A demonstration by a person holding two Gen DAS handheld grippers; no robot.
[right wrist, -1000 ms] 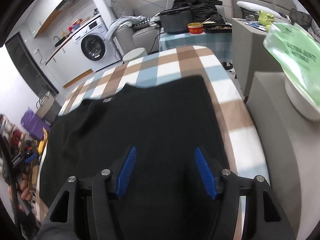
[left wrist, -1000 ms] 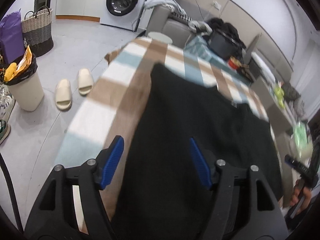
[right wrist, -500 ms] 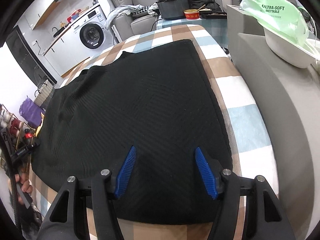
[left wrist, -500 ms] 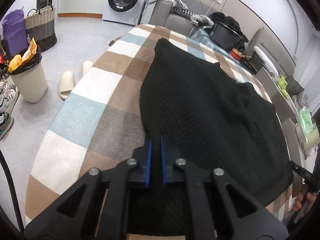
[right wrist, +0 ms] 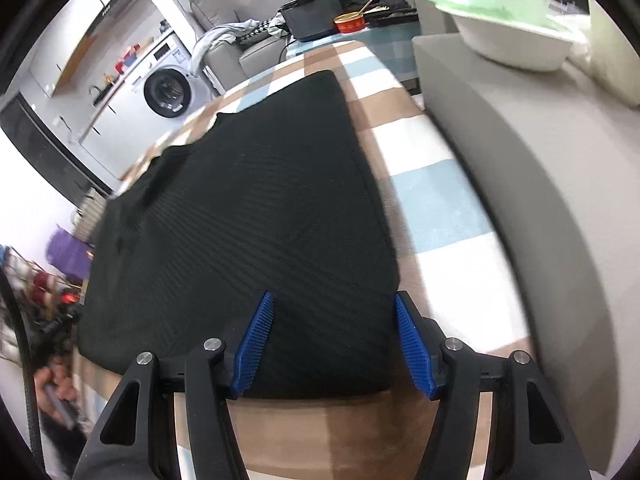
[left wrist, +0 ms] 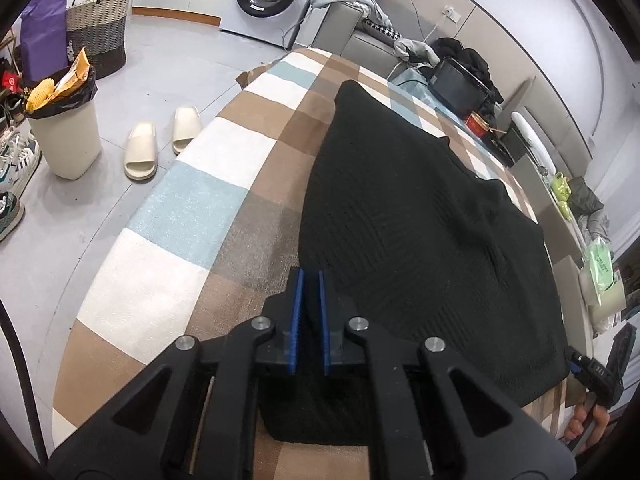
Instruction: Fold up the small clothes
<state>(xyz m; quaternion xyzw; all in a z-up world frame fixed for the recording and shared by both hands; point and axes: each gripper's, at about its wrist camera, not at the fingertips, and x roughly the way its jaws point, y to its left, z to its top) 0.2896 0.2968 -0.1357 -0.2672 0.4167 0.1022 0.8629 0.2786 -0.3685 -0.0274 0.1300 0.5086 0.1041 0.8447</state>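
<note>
Sweater [left wrist: 420,216] flat on checked tabletop [left wrist: 180,216] — long axis running away | left gripper [left wrist: 309,320] pinching near corner | right gripper [right wrist: 334,344] fingers wide over opposite corner

bright, even indoor light; fisheye edges bend (right view blurred at left).

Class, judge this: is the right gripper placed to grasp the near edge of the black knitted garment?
Probably yes: the right gripper is open, its blue fingers straddling the black knitted garment at its near edge, with nothing between them.
</note>
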